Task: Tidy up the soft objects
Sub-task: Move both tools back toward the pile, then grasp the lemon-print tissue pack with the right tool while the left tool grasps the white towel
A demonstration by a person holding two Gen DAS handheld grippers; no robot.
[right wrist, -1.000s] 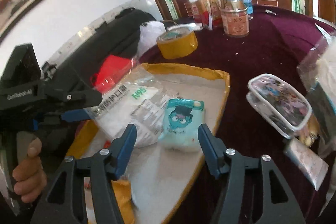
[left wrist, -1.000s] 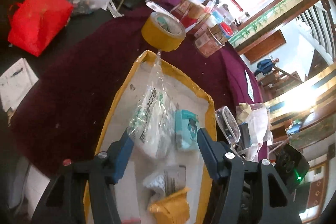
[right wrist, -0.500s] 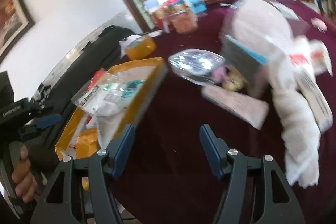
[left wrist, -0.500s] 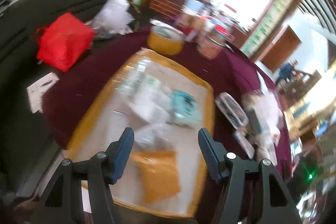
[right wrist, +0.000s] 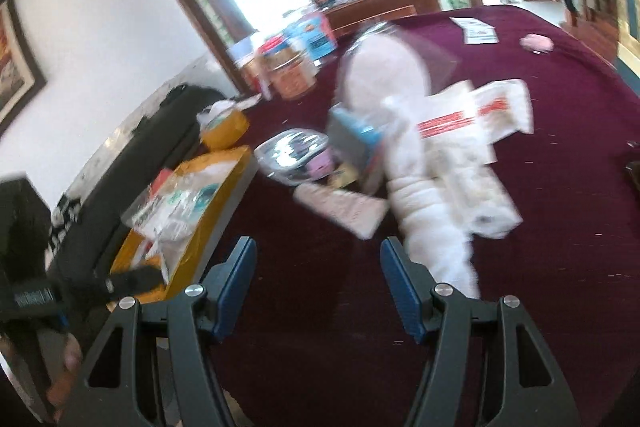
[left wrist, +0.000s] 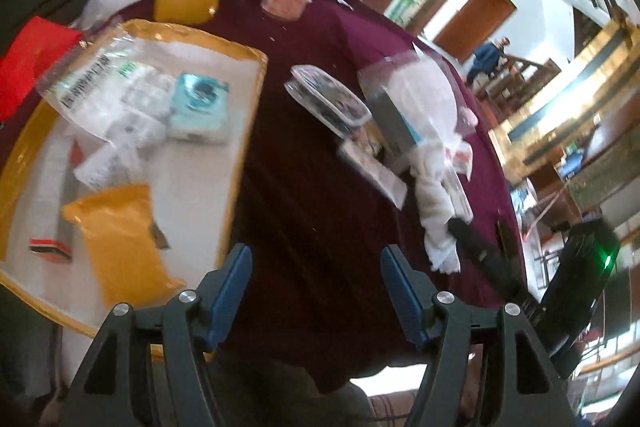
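**A:** Left tool (left wrist: pixel 316 291), blue-padded fingers spread wide, nothing between them, hovering over the table's (left wrist: pixel 320 187) near edge. The cloth is deep maroon, velvety.

**B:** Right tool (right wrist: pixel 318 287) likewise: wide apart, empty, above bare maroon cloth.

**A:** Left of it, the yellow-rimmed tray (left wrist: pixel 250 115) with a pale flat floor. In it: a crinkly clear mask packet (left wrist: pixel 100 87) with printed text, a teal tissue pack (left wrist: pixel 200 107) just beside it, and a smooth yellow pouch (left wrist: pixel 120 239) nearer the camera.

**B:** From the right wrist that tray (right wrist: pixel 228 187) shows edge-on, contents half hidden. What it shows better is the loose heap on the cloth: a fluffy white rolled towel (right wrist: pixel 424 195), a thin white bag with red print (right wrist: pixel 480 115) lying over it, and a glossy clear pouch (right wrist: pixel 292 155) touching the pile.

**A:** Same pouch (left wrist: pixel 328 99) here, oval, rigid-looking rim, between tray and towel (left wrist: pixel 432 203).

**B:** A pink blob sits far back, too blurred to tell.

**A:** Only this side shows the yellow tape roll (left wrist: pixel 186 1) beyond the tray.
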